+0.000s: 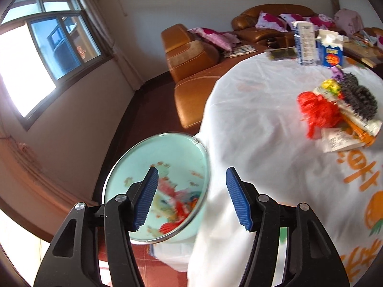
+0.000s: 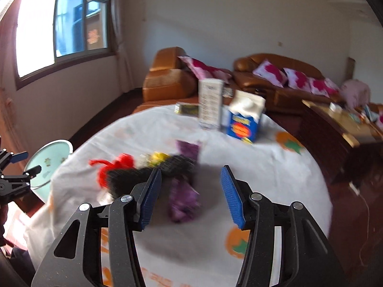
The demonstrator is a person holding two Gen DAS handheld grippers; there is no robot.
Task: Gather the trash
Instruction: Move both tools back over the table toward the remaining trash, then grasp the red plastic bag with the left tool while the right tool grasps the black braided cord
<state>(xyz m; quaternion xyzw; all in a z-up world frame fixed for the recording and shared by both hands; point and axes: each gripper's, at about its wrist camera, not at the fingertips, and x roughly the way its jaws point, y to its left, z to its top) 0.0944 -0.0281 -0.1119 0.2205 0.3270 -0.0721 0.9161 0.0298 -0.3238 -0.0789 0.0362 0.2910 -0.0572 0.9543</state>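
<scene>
Left gripper [image 1: 191, 198]: your jaws stand wide apart and hold nothing. They hang over the table's left edge, with the bin just under the left finger.
Right gripper [image 2: 189, 196]: also wide open and empty. A purple wrapper [image 2: 183, 201] lies on the cloth between your fingers, but they do not touch it yet.
Bin [image 1: 191, 148]: a pale green pail on the floor, just beside the left edge of the table [image 1: 251, 124]. Some coloured trash already lies in it.
Trash: one pile sits near the middle of the table: a red plastic bag [image 1: 316, 112], a black scrubber [image 1: 359, 98], a yellow wrapper [image 1: 331, 85], flat packets [image 1: 354, 122].
Far edge: two cartons [image 2: 244, 122] stand upright there; I cannot tell if they are trash.
Handling: I judge the wrapper very light, soft and a little slippery. It will crumple, not break.
Where to hold: pinch the raised, crumpled middle of the wrapper, not its flat end. Take care not to catch the cloth under it.
Risk: a loose grip can drop it on the way to the bin.
</scene>
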